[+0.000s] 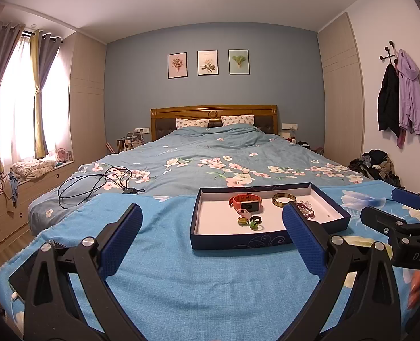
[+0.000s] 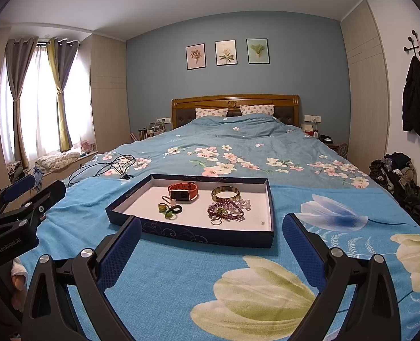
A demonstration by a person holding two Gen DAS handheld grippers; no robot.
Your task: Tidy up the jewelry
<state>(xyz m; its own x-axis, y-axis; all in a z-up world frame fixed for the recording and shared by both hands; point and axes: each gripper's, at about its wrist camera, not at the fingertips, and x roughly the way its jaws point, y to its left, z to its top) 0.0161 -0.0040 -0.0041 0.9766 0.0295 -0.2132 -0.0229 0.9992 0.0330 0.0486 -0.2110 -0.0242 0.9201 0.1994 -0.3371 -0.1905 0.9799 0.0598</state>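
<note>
Spreading across the foot of one bed [image 2: 238,142], a bright blue flowered cloth [image 2: 181,270] carried a single dark blue tray [image 2: 198,234] with a white floor. Two grippers hovered short of it, both empty with fingers spread wide: the left gripper [image 1: 212,238] facing the tray's near left side, the right gripper [image 2: 211,244] at its near wall. Inside the tray lay one orange-strapped watch [image 2: 183,191], one gold bangle [image 2: 225,193], a heap of purple beads [image 2: 227,210] touching the bangle, roughly four small rings [image 2: 170,210] clustered before the watch, and one silver ring [image 2: 216,221]. One black cable [image 1: 96,182] lay coiled on the quilt, well apart.
</note>
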